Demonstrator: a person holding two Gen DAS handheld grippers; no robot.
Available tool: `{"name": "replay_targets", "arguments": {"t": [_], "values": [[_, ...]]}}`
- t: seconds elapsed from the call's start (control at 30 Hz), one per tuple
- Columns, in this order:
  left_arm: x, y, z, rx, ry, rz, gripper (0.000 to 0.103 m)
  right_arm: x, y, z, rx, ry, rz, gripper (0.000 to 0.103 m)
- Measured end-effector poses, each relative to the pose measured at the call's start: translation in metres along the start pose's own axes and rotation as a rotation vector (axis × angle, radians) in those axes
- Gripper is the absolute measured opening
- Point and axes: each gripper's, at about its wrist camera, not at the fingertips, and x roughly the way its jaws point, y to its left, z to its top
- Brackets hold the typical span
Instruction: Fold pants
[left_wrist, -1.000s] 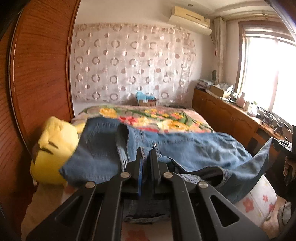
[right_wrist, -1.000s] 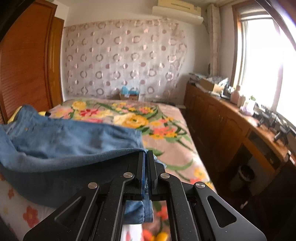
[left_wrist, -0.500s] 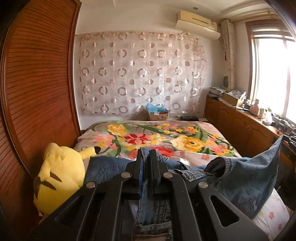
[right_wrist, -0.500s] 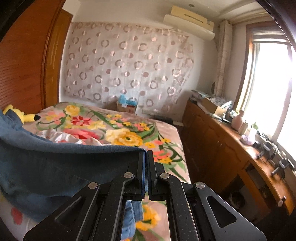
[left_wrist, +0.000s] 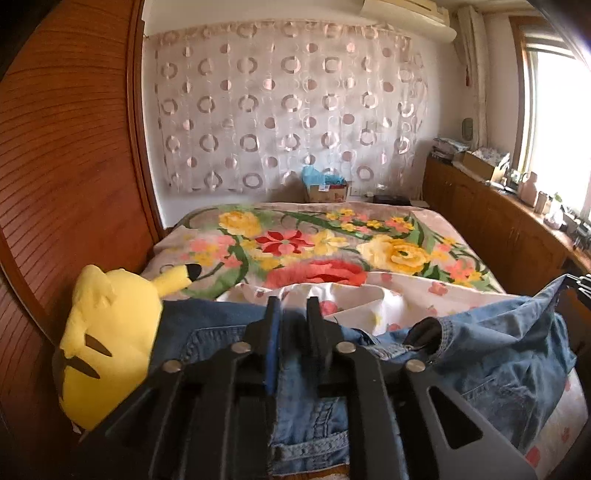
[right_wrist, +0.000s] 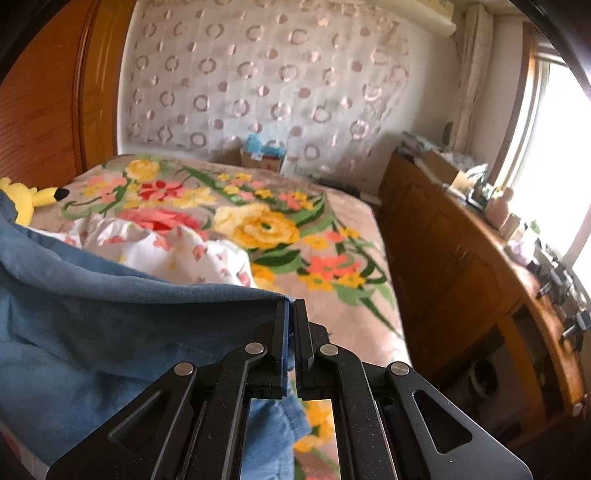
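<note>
Denim pants (left_wrist: 229, 328): beside the yellow plush (left_wrist: 107, 339), under my left gripper (left_wrist: 293, 314).
Left jaws: just opening, denim between them, unpressed.
Right gripper (right_wrist: 290, 314): clenched on the pants' edge.

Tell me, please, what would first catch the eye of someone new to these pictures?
Blue jeans lie heaped across the near end of the bed; the right gripper pinches one edge, and the left gripper, whose jaws have just been opening, has denim between them. A yellow plush toy sits at their left, against the wooden panel.
</note>
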Motion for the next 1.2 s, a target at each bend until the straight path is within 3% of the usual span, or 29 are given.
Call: {"name": "replay_targets", "arguments": {"t": [0.07,0.13,0.2,0.27,0.5,0.6,0.83,1.2], "values": [[-0.006,0.0,-0.001,0.022,0.002,-0.005,0.021,0.0,0.0,-0.002,0.012,0.006,0.009,0.0],[-0.012,0.001,-0.003,0.034,0.012,-0.009,0.026,-0.004,0.002,-0.005,0.024,0.014,0.017,0.007],[-0.018,0.003,-0.006,0.049,0.024,-0.014,0.031,-0.01,0.005,-0.005,0.028,0.016,0.037,0.018],[-0.028,0.005,-0.012,0.054,0.033,-0.03,0.037,-0.018,0.008,-0.006,0.032,0.007,0.042,0.038],[-0.058,0.001,-0.047,0.036,0.068,-0.116,0.051,-0.056,0.024,-0.02,0.039,-0.002,0.126,0.043],[-0.065,-0.004,-0.064,0.022,0.088,-0.151,0.052,-0.072,0.034,-0.029,0.042,-0.001,0.161,0.052],[-0.069,-0.014,-0.097,0.02,0.124,-0.169,0.052,-0.09,0.053,-0.055,0.066,0.055,0.223,0.056],[-0.066,-0.02,-0.119,0.049,0.137,-0.145,0.052,-0.084,0.058,-0.095,0.161,0.136,0.211,0.059]]}}
